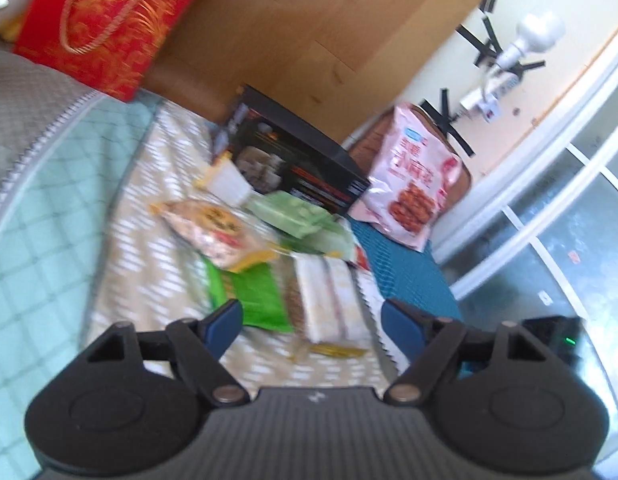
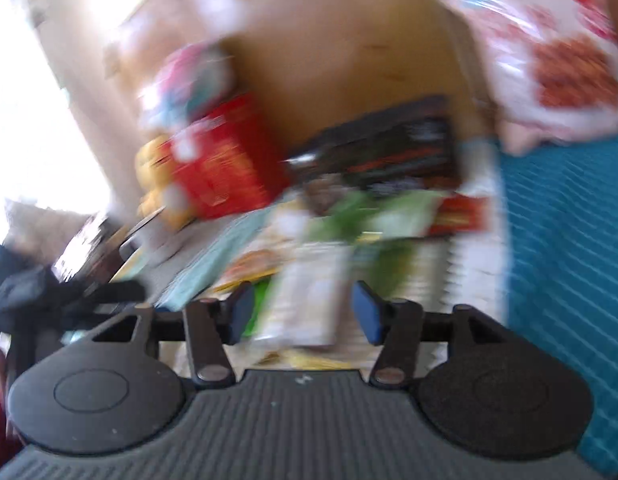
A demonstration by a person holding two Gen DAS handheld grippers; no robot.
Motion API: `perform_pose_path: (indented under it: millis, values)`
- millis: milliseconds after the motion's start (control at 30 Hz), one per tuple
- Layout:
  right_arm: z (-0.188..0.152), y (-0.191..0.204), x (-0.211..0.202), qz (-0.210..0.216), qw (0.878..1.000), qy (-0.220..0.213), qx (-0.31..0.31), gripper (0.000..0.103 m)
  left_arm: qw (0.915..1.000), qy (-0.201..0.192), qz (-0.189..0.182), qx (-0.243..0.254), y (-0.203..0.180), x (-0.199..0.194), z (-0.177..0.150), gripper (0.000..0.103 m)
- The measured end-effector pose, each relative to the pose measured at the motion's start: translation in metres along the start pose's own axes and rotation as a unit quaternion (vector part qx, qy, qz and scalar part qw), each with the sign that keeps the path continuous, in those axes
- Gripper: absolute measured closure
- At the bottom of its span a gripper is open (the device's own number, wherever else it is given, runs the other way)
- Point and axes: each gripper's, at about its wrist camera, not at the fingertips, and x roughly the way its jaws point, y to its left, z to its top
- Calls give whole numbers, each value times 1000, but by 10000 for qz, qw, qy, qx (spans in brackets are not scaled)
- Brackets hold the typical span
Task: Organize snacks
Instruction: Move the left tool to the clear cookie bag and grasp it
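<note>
Several snack packs lie in a heap on a patterned cloth (image 1: 157,288). My left gripper (image 1: 311,316) hangs low over the near end of the heap, open, with a green pack (image 1: 261,300) and a white pack (image 1: 333,300) lying in the gap, untouched by the blue pads. A round yellow-edged pack (image 1: 217,228) and a pale green packet (image 1: 297,216) lie further in. The right wrist view is blurred. My right gripper (image 2: 303,304) is open around a pale packet (image 2: 305,300), with a gap on both sides.
A black box (image 1: 301,160) stands behind the heap, against a wooden panel (image 1: 309,32). A pink bag (image 1: 413,184) leans at the right on a teal mat (image 1: 405,276). A red gift bag (image 1: 105,28) stands far left. The floor drops off to the right.
</note>
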Motion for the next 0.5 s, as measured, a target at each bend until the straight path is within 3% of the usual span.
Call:
perform_pose_path:
  millis: [100, 167, 267, 333, 433, 500]
  values:
    - [-5, -22, 19, 175, 9966, 443, 676, 44, 9999, 93, -108, -27, -3, 11, -5, 36]
    - [-12, -21, 23, 403, 9945, 462, 851, 45, 9996, 248, -146, -53, -4, 22, -8, 48]
    - [-9, -9, 19, 628, 9915, 572, 988, 62, 9984, 528, -195, -107, -2, 37, -15, 70]
    - [-8, -3, 10, 809, 9906, 497, 989, 71, 9971, 679, -321, -157, 1, 43, -20, 80]
    - [-1, 8, 4, 1199, 9863, 454, 1035, 71, 9969, 673, -395, -93, 2, 39, -26, 80]
    - [3, 16, 13, 1214, 9867, 507, 958, 70, 9973, 556, -475, -4, 3, 26, -29, 80]
